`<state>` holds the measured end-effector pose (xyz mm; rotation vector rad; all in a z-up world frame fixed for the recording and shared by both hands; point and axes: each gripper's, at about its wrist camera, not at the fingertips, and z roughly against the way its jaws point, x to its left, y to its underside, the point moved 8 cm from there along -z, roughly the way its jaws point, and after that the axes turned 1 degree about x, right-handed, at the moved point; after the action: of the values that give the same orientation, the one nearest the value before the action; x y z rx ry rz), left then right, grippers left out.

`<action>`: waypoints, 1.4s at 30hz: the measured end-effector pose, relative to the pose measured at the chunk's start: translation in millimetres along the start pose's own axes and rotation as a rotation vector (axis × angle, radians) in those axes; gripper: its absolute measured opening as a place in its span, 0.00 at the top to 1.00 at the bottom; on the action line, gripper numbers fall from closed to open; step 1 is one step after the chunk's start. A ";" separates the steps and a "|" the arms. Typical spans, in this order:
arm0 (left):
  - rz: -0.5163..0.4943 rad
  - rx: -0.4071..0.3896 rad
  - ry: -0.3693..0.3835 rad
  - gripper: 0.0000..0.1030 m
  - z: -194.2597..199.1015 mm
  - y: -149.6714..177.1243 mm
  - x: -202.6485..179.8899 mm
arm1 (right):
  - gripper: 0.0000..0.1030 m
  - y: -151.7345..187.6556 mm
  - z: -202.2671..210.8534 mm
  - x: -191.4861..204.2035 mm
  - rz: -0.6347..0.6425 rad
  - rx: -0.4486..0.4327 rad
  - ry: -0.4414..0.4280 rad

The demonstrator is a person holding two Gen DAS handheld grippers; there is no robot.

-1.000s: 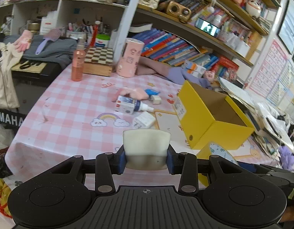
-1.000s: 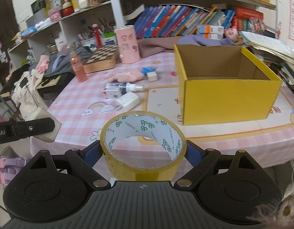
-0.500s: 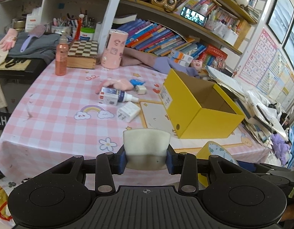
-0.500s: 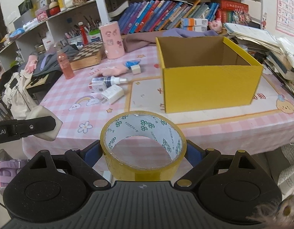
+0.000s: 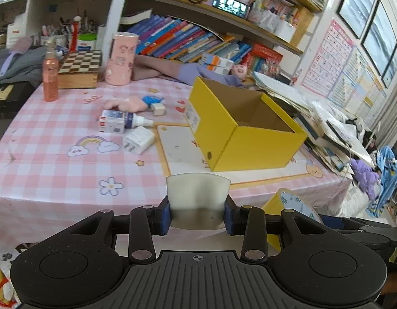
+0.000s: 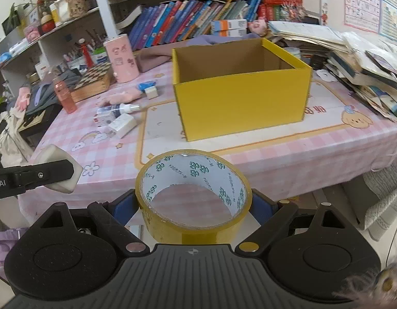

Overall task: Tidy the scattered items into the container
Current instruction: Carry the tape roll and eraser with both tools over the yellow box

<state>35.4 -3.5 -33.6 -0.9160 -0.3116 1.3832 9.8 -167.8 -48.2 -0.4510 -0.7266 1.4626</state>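
My left gripper [image 5: 197,212] is shut on a white rounded block [image 5: 197,189], held off the near table edge. My right gripper [image 6: 193,208] is shut on a yellow tape roll [image 6: 193,195], also off the near edge; the roll shows in the left wrist view [image 5: 288,203] too. The open yellow box [image 5: 239,126] [image 6: 239,95] stands on the pink checked tablecloth and looks empty. Left of it lie a white charger [image 5: 138,139], a small boxed bottle [image 5: 118,123], a pink soft item [image 5: 126,104], a blue item [image 5: 152,99] and a small white cube [image 5: 157,108].
At the back stand a pink cylinder [image 5: 121,59], a chessboard box [image 5: 78,68] and an orange spray bottle [image 5: 51,73]. Shelves of books rise behind. A stack of papers and books [image 6: 353,59] crowds the table's right side.
Both grippers have swung right and closer to the table, so the yellow box sits nearer the middle of each view. Both keep hold of their items.
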 end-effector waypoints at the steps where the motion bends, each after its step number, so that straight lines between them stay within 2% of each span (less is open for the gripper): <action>1: -0.005 0.003 0.005 0.64 -1.1 0.5 -2.8 | 0.13 0.9 1.0 -2.6 -0.005 0.000 0.004; 42: -0.101 0.050 0.139 0.65 -45.1 -11.1 -63.4 | 0.13 -4.9 12.6 -62.1 -0.091 -0.021 0.125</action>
<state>60.4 -78.0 -34.4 -0.9373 -0.2136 1.2227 7.5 -231.3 -46.3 -0.5144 -0.6547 1.3301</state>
